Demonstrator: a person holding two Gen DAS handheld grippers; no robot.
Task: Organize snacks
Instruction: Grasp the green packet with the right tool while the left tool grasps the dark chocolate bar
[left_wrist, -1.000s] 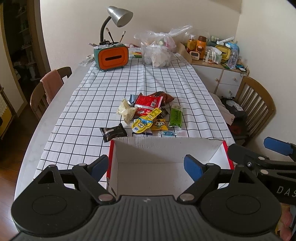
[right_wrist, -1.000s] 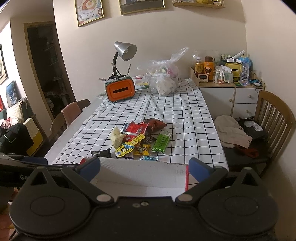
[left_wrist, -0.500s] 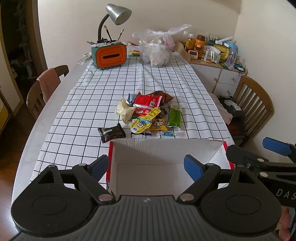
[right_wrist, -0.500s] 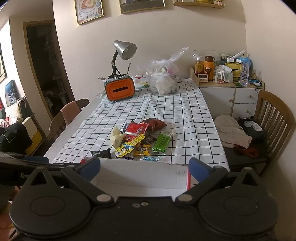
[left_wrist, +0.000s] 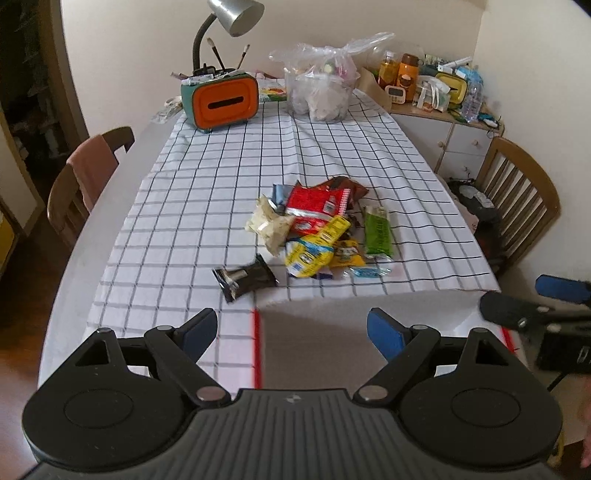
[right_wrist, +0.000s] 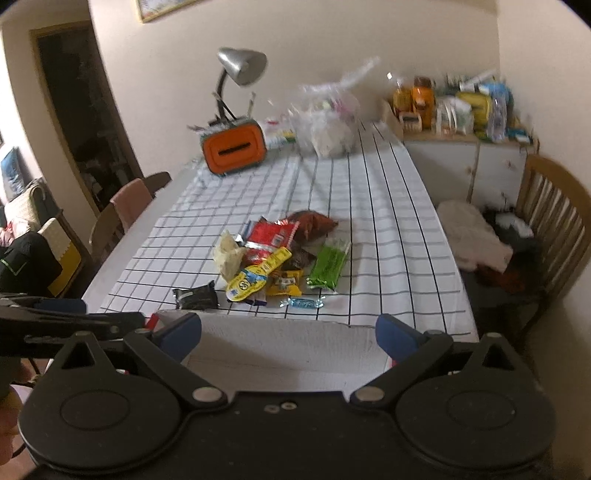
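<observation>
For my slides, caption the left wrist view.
Open left gripper above a white cardboard box, loose snack packets beyond on checked tablecloth.

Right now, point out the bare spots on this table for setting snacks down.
Free: the checked cloth between the orange tissue box and the snack pile; the strip left of the black wrapper; the cloth right of the green packet. The white cardboard box shows nothing inside. Crowded: the pile and the far end by the clear plastic bag.
</observation>
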